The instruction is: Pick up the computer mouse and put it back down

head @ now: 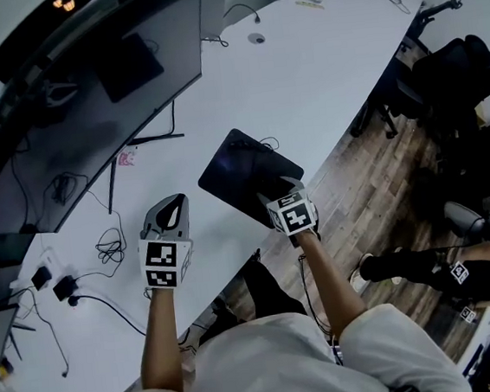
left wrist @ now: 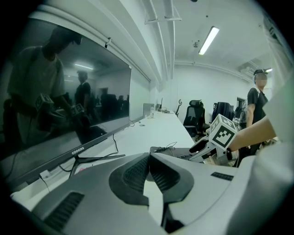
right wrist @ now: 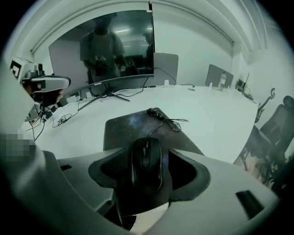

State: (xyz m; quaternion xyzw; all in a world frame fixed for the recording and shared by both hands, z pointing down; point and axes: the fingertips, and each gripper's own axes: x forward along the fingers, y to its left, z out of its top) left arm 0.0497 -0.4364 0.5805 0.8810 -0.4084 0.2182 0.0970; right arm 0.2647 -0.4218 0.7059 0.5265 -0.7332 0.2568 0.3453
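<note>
With right gripper [right wrist: 149, 153] spread wide astride the black wired mouse [right wrist: 147, 167] lying on the dark mouse pad [right wrist: 133, 124] by the tabletop's [head: 318, 61] near edge and left gripper [left wrist: 149, 158] clenched empty, risk of 1 jaw clipping it askew or its bunched cable [right wrist: 163, 117] dragging it back.

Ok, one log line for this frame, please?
phase: pre-grasp | right gripper: open, straddling mouse | mouse: flat on mouse pad, not lifted | left gripper: shut, empty, over desk
</note>
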